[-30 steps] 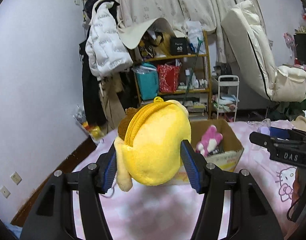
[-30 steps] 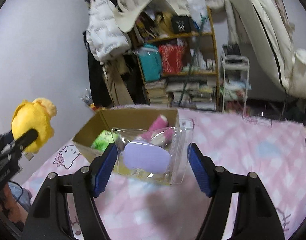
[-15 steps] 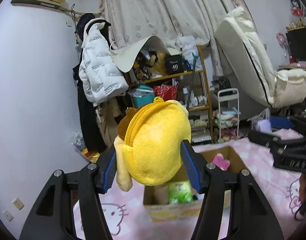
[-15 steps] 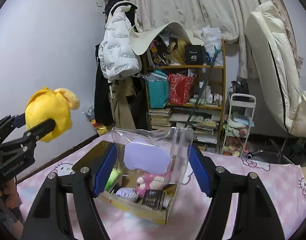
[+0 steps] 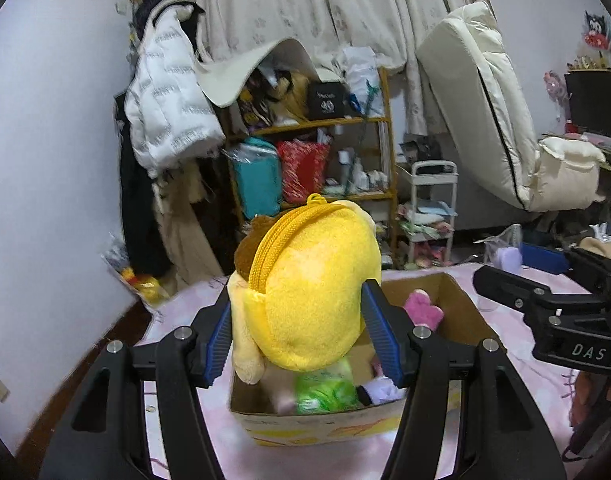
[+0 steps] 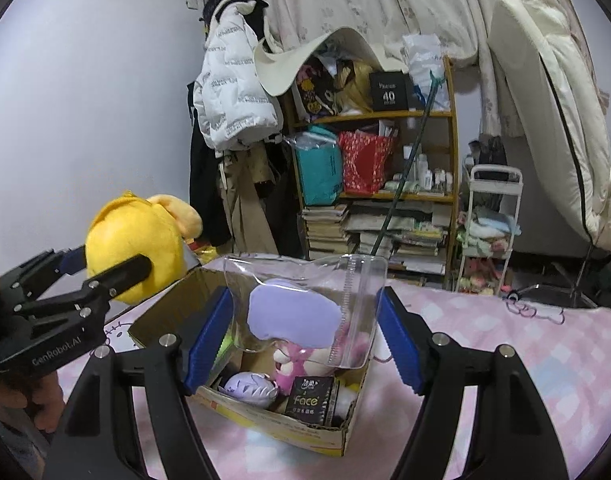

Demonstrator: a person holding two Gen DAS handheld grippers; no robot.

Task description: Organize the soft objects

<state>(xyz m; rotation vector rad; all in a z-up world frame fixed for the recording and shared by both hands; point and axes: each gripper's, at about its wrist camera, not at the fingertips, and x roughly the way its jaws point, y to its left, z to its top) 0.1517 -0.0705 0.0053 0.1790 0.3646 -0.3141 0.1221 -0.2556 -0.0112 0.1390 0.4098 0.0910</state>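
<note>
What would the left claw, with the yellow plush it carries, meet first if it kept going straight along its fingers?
Probably the open cardboard box: the left claw and yellow plush point down toward it, though depth is unclear.

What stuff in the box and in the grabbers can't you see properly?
- Left wrist view: the yellow plush in the left gripper hides most of the cardboard box; its face points away.
- Left wrist view: the green pack is blurred and unreadable.
- Right wrist view: the clear pouch in the right gripper covers much of the pink plush.
- Right wrist view: the box's near-left corner sits behind a blue pad.
</note>
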